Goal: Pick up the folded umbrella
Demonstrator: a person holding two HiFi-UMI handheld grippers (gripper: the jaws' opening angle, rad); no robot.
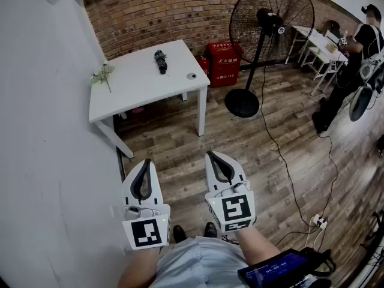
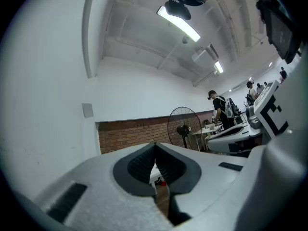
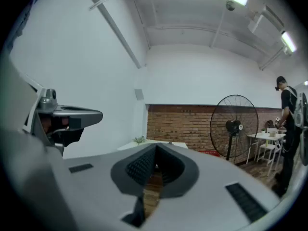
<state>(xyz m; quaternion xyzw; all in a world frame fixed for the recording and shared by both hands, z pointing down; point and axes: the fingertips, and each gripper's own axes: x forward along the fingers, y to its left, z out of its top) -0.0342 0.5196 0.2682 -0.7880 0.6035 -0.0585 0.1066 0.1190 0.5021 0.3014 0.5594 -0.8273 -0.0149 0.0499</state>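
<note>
Progress on the task looks nil. The umbrella point(image 1: 160, 61) lies folded on the white table point(image 1: 138, 86), toward its far edge near the brick wall point(image 1: 180, 11), with nothing touching it. The left claw point(image 1: 146, 161) and right claw point(image 1: 212, 155) are both closed and empty. They are held level, side by side over the wood floor point(image 1: 282, 161), well apart from the table. Everything seems left to do: approach, open a claw, close it on the umbrella, lift.
</note>
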